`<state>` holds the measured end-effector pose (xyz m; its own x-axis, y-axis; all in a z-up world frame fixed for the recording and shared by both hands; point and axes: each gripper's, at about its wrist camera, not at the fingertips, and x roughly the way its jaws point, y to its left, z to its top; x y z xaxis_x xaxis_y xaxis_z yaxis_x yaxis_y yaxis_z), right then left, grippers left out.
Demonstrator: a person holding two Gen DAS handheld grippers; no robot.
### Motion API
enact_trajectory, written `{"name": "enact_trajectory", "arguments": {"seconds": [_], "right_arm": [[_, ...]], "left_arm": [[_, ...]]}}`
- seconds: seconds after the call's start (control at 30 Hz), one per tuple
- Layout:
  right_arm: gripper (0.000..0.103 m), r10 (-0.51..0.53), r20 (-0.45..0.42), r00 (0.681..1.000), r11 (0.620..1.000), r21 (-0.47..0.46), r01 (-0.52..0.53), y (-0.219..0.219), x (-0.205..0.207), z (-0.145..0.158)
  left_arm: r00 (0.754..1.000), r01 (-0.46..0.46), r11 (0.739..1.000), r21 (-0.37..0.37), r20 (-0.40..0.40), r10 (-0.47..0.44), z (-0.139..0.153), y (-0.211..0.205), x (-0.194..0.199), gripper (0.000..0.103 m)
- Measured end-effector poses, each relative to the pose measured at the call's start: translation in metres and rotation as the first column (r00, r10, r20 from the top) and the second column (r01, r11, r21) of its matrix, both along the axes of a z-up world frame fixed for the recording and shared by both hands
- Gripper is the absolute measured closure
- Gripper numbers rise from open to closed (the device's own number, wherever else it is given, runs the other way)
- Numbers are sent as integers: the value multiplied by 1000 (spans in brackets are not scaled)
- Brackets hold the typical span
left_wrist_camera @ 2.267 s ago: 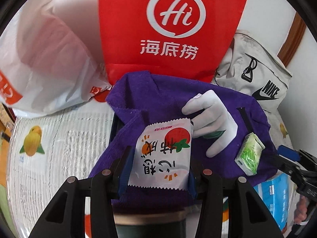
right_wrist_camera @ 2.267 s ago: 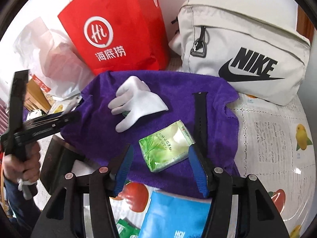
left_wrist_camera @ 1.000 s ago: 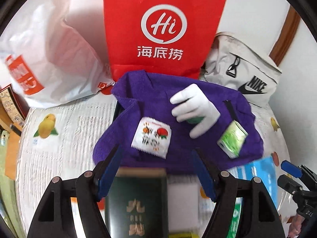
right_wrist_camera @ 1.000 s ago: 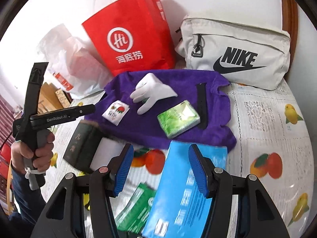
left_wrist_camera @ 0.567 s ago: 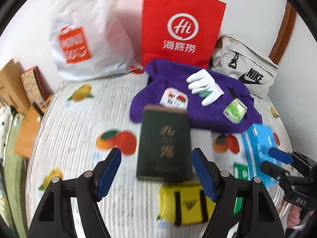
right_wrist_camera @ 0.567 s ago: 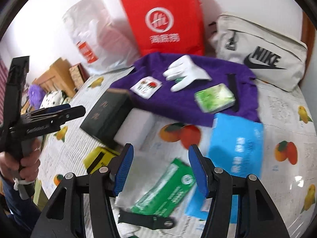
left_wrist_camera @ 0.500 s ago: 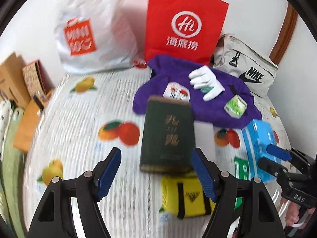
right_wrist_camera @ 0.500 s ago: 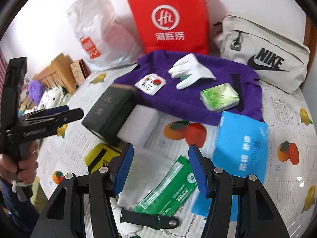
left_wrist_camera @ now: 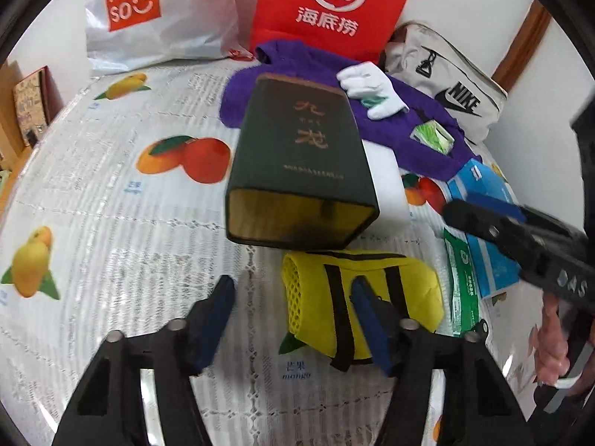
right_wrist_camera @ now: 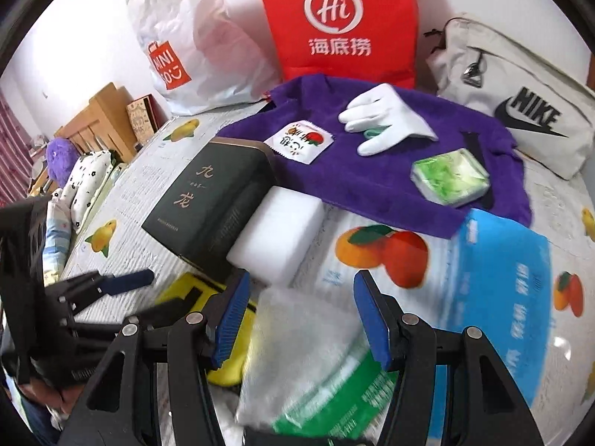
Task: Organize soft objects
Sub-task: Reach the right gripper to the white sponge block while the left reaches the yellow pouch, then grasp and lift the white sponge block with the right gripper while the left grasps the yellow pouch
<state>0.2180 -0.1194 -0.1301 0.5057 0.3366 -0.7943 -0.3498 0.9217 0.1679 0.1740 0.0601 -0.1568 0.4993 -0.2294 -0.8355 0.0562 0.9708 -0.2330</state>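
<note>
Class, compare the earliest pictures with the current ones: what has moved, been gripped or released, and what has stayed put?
The left gripper released the white fruit-print snack sachet onto the purple towel, then withdrew; its empty jaws are closing beside the yellow mesh pouch. The right gripper pulled back too, open over a clear plastic-wrapped pack. White glove and green tissue packet stayed put.

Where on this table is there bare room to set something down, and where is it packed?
Bare tablecloth runs left of the dark green box, from the white shopping bag towards the camera. A smaller gap lies between the white foam block and the blue pack. The purple towel and the area around the yellow pouch are crowded.
</note>
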Motion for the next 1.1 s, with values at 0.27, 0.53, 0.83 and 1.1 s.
{"name": "enact_trajectory", "arguments": {"seconds": [0.27, 0.53, 0.83, 1.1], "right_arm": [[46, 15, -44, 999, 1000, 9, -15, 21, 25, -24], [73, 42, -41, 998, 998, 39, -41, 18, 26, -27], [92, 43, -72, 996, 999, -5, -44, -3, 10, -19], [32, -39, -49, 998, 999, -3, 39, -8, 14, -18]], "left_arm": [[999, 40, 999, -12, 30, -39, -2, 8, -8, 77], [1000, -9, 999, -36, 15, 10, -3, 32, -13, 77], [1000, -22, 999, -48, 20, 23, -1, 33, -16, 77], [1000, -26, 998, -60, 11, 27, -1, 35, -17, 76]]}}
